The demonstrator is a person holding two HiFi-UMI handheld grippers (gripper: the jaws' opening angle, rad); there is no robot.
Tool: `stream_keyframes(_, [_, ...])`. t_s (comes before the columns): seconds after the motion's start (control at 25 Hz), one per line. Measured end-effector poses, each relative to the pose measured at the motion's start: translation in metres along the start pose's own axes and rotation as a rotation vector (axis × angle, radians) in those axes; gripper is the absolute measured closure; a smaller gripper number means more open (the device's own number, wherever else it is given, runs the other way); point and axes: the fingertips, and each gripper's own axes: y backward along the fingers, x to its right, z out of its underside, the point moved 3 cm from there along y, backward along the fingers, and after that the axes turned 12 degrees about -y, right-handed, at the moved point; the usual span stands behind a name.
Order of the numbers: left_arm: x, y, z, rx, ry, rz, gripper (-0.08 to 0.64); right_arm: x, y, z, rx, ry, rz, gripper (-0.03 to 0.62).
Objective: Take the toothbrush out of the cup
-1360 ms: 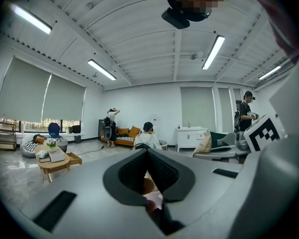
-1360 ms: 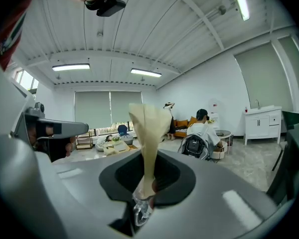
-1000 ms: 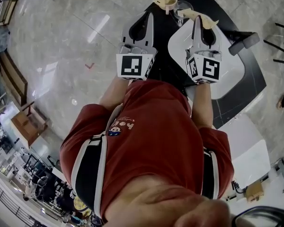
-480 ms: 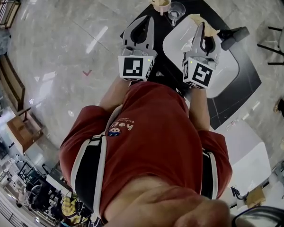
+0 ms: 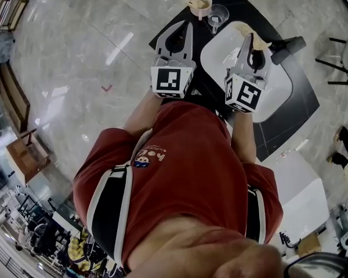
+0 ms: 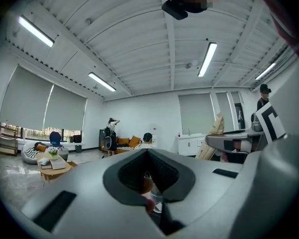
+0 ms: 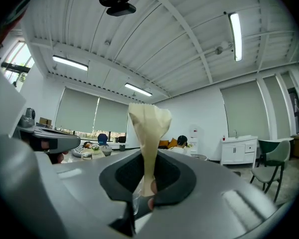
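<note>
Glossy grey marble floor (image 5: 75, 39) at upper left, ribbed white ceiling (image 6: 139, 29) with strip lights (image 6: 208, 59), drawn blinds (image 6: 25, 101) at left.

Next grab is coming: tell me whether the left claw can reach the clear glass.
Probably yes: the left claw is shut and empty, and nothing stands between it and the clear glass ahead.

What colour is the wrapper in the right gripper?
Wrapper is pale cream; clearest in right gripper view.

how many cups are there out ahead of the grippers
2. A tan cup stands at the far corner of the dark surface, and a clear cup stands just right of it, slightly nearer. Others could be hidden.
</note>
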Motion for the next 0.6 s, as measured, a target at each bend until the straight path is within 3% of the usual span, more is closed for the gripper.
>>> stream_keyframes(0.28, [-0.002, -0.012, 0.015, -0.040, 0.002, -0.016, 0.549, -0.003, -0.006, 0.008, -0.021, -0.006, -0.006, 0.552])
stream_keyframes(0.6, [-0.006, -0.043, 0.051, -0.111, -0.001, 0.046, 0.432, -0.002, -0.029, 0.019, -0.062, 0.002, 0.003, 0.552])
